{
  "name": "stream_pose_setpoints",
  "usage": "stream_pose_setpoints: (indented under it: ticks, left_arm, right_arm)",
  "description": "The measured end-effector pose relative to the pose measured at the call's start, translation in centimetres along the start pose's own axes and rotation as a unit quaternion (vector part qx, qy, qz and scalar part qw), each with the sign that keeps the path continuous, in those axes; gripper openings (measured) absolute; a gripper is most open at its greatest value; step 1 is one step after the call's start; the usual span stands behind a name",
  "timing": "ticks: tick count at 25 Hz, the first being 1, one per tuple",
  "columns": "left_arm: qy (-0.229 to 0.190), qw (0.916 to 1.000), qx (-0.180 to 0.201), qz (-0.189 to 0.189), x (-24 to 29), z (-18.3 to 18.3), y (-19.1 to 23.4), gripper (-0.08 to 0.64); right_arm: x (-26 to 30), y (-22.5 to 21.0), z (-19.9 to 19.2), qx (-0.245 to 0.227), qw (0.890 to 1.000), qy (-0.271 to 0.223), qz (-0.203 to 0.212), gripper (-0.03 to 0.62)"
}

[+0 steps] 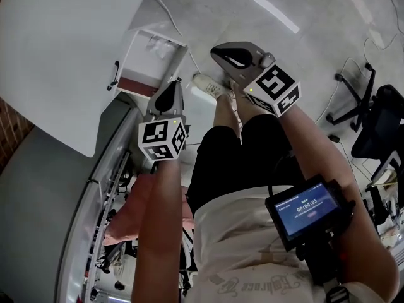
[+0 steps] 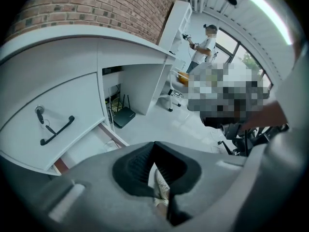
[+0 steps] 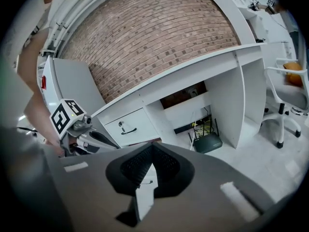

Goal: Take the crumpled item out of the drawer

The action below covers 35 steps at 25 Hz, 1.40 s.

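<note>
The left claw and the right claw are both closed on nothing, held apart from the open drawer, inside which the pale crumpled item lies.

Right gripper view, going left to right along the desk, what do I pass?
In order: left claw's marker cube → drawer front with its black handle → black router on the floor under the desk → white chair.
</note>
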<state>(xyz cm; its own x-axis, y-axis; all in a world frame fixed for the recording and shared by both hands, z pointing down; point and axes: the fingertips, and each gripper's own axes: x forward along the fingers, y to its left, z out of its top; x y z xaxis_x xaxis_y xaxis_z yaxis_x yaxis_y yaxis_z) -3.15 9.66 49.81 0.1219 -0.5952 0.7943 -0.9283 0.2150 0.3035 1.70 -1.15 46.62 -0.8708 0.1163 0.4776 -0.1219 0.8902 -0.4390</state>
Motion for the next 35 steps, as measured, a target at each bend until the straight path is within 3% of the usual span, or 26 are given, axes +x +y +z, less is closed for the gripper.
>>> stream_pose_setpoints:
  ticks: [13,29,35]
  left_arm:
    - [0.026,0.9993,0.026,0.006,4.6,-2.4,2.6,0.003]
    - [0.090,0.9939,0.053,0.037,10.5,-4.4,8.2,0.003]
    - [0.116,0.9896,0.081,0.029,12.2,-5.1,8.4,0.003]
  right_arm:
    - [3.2,-1.7,-3.6,-0.010,0.999,0.017,0.032,0.008]
    - [3.9,-5.3,-5.5,0.013,1.000,0.006,0.021,0.008]
    - [4.2,-6.7,-5.2,0.016,1.000,-0.004,0.011,0.008]
